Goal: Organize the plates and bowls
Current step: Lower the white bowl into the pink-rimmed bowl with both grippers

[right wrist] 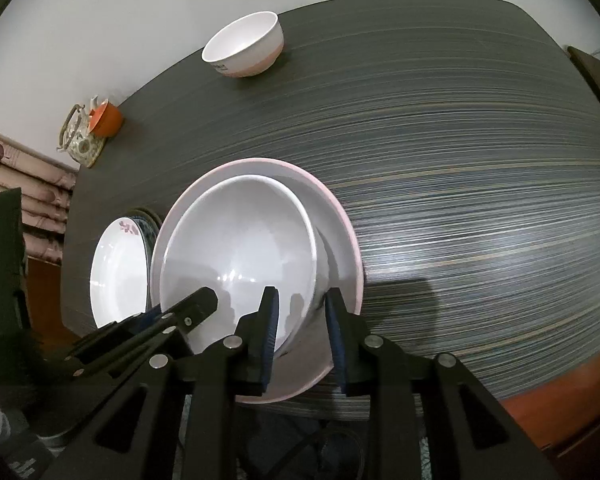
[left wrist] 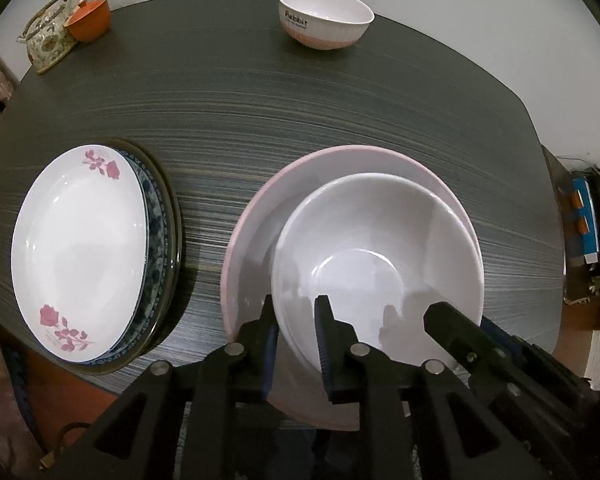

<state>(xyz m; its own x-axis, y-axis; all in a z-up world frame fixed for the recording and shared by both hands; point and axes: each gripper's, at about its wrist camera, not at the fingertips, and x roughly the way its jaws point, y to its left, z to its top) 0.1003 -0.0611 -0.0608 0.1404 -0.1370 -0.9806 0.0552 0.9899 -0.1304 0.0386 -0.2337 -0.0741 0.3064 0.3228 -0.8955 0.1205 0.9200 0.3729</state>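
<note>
A white bowl (left wrist: 376,256) sits inside a larger pink-rimmed bowl (left wrist: 256,224) near the table's front edge; both also show in the right wrist view (right wrist: 236,248) (right wrist: 340,248). My left gripper (left wrist: 294,320) straddles the white bowl's near-left rim, one finger inside, one outside, with a small gap. My right gripper (right wrist: 302,312) straddles its near-right rim the same way. A rose-patterned white plate (left wrist: 80,248) tops a stack of plates at the left. A "Rabbit" bowl (left wrist: 324,16) stands at the far edge.
A floral teapot (left wrist: 50,34) and an orange cup (left wrist: 90,20) stand at the far left corner of the dark striped table (left wrist: 340,112). Boxes (left wrist: 588,220) lie off the table's right side.
</note>
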